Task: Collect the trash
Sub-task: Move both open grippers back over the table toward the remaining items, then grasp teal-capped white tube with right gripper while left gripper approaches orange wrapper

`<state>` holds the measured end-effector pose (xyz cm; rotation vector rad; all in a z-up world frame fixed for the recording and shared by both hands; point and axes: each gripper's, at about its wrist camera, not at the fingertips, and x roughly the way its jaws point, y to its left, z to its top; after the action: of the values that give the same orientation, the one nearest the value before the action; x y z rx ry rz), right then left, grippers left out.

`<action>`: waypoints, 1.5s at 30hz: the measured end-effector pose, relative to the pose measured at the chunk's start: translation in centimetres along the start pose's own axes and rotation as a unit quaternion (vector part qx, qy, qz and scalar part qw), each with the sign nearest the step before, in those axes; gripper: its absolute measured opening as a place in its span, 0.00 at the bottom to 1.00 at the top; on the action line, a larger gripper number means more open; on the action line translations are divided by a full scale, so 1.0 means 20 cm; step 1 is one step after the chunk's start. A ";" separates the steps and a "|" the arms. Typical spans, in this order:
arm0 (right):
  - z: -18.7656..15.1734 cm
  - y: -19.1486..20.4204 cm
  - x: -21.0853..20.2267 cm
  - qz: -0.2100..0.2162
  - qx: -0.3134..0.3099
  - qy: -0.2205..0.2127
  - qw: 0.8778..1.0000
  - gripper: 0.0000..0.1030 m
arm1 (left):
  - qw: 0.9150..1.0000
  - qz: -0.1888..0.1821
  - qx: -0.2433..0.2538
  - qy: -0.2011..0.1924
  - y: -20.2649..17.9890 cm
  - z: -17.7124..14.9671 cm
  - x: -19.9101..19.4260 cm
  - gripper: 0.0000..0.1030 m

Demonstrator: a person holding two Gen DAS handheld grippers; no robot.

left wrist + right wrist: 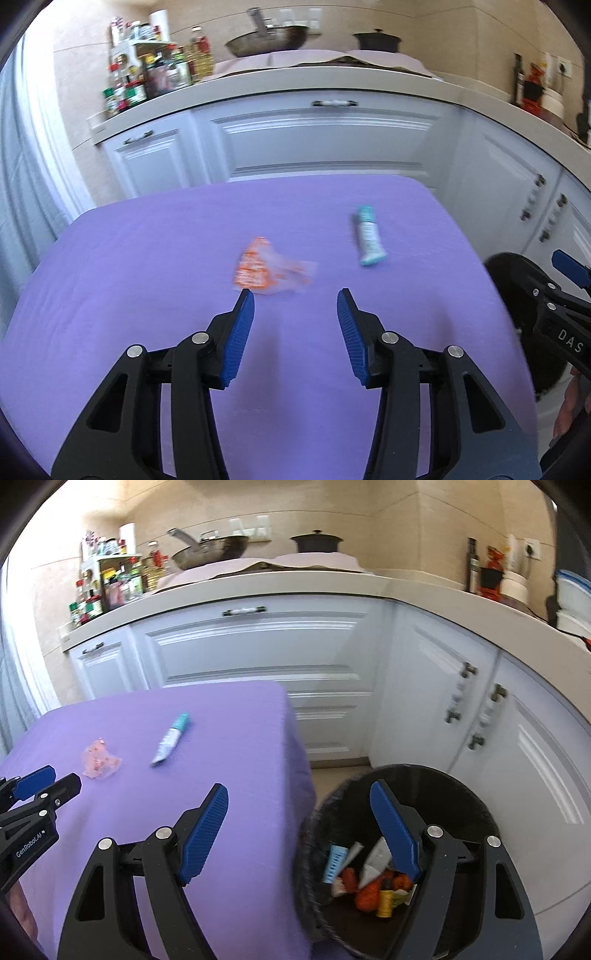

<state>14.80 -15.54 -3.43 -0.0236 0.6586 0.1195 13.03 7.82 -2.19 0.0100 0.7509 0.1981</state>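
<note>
An orange and clear crumpled wrapper [266,271] lies mid-table on the purple cloth [129,295], just beyond my left gripper [295,295], whose jaws stand apart with nothing between them. A teal and white tube [367,236] rests farther right. In the right wrist view the wrapper [100,763] and tube [170,738] lie on the cloth to the left. My right gripper [299,790] is open and empty, straddling the table's right edge and the black bin [461,786]. Several pieces of trash [369,878] lie in the bin.
White kitchen cabinets [258,646] stand behind the table, with a counter holding a spice rack [107,587], a wok [210,552] and a black pot [316,541]. The bin sits on the floor at the table's right side. A hand shows at the lower right of the left wrist view.
</note>
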 end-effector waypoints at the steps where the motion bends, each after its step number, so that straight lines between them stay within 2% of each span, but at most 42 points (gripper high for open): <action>1: 0.01 0.02 0.01 0.003 -0.002 0.001 1.000 0.75 | 1.000 0.003 -0.004 0.001 0.03 0.00 0.01 0.44; 3: 0.03 0.07 0.04 0.011 -0.006 0.004 1.000 0.75 | 1.000 0.012 -0.014 0.002 0.09 0.01 0.02 0.46; 4: 0.04 0.09 0.05 0.014 -0.008 0.005 1.000 0.75 | 1.000 0.015 -0.018 0.003 0.12 0.01 0.03 0.51; 12: 0.12 0.28 0.18 0.038 -0.021 0.015 0.999 0.75 | 0.999 0.034 -0.037 0.007 0.28 0.03 0.11 0.52; 15: 0.16 0.34 0.25 0.044 -0.028 0.021 0.998 0.74 | 0.999 0.037 -0.038 0.011 0.30 0.04 0.14 0.53; 17: 0.18 0.39 0.31 0.047 -0.033 0.031 0.998 0.74 | 0.998 0.037 -0.039 0.014 0.32 0.04 0.16 0.57; 26: 0.20 0.54 0.51 0.051 -0.059 0.081 0.994 0.67 | 0.998 0.033 -0.043 0.019 0.34 0.05 0.22 0.59; 29: 0.20 0.56 0.55 0.050 -0.064 0.098 0.992 0.58 | 0.998 0.032 -0.046 0.021 0.35 0.06 0.23 0.59; 31: 0.19 0.56 0.59 0.055 -0.063 0.116 0.990 0.46 | 0.998 0.030 -0.046 0.021 0.35 0.06 0.24 0.59; 32: 0.19 0.55 0.59 0.058 -0.061 0.118 0.989 0.44 | 0.998 0.029 -0.047 0.021 0.35 0.06 0.23 0.60; 34: 0.19 0.54 0.58 0.059 -0.060 0.117 0.990 0.26 | 0.998 0.026 -0.047 0.021 0.35 0.06 0.23 0.60; 36: 0.19 0.52 0.57 0.066 -0.058 0.118 0.989 0.18 | 0.998 0.024 -0.047 0.019 0.35 0.06 0.22 0.60; 45: 0.15 0.44 0.51 0.060 -0.045 0.115 0.990 0.18 | 0.999 0.011 -0.037 0.012 0.29 0.08 0.20 0.65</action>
<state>23.58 -5.49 -7.20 -0.0854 0.8854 0.2660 16.04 14.34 -3.30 -0.0550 0.7675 0.2485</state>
